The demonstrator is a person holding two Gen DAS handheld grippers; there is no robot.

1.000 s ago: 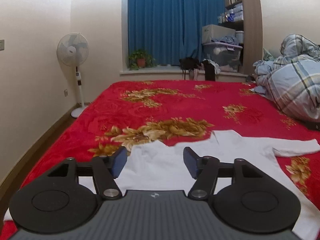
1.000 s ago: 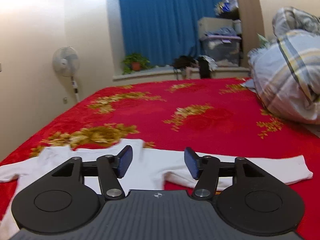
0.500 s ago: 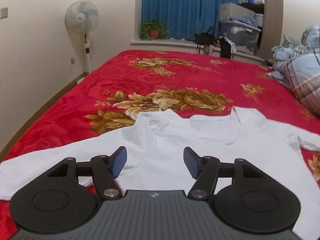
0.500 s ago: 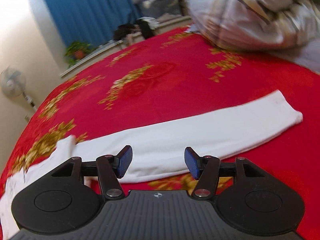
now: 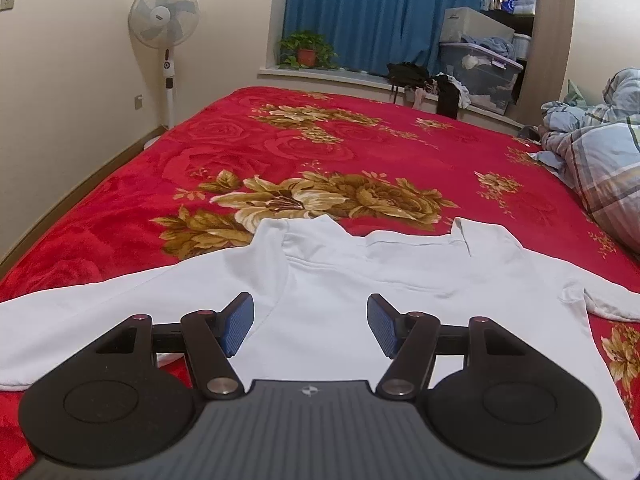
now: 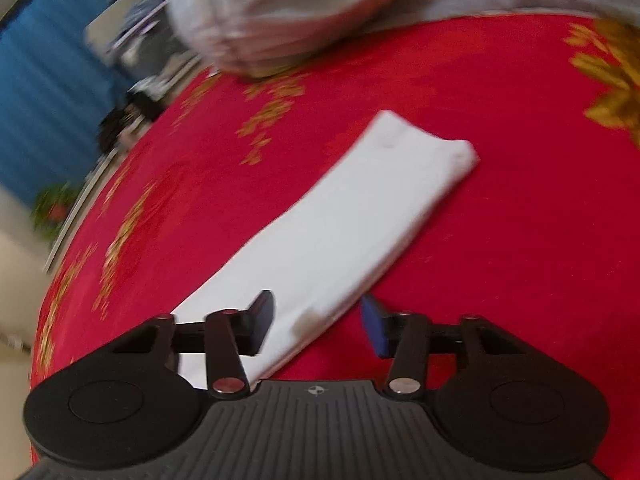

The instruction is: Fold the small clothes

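A small white long-sleeved shirt (image 5: pixel 360 280) lies spread flat on the red flowered bedspread (image 5: pixel 320 140), collar toward the far side. My left gripper (image 5: pixel 310 320) hovers open low over the shirt's left shoulder area, with nothing between its pads. In the blurred, tilted right wrist view the shirt's right sleeve (image 6: pixel 360 216) stretches away, its cuff at the far end. My right gripper (image 6: pixel 316 312) is low over the sleeve's near part. Its jaws are closing, with the sleeve's edge between them and a gap still showing at the right pad.
A bundled plaid duvet (image 5: pixel 600 152) lies on the bed's right side and fills the top of the right wrist view (image 6: pixel 280 20). A standing fan (image 5: pixel 164 12) is by the left wall. A sill with a plant, bags and storage boxes (image 5: pixel 476 64) runs beyond the bed.
The left gripper came down and closer over the shirt, then held still. The right gripper rolled and dropped toward the sleeve, and its jaws have narrowed around the sleeve's edge.
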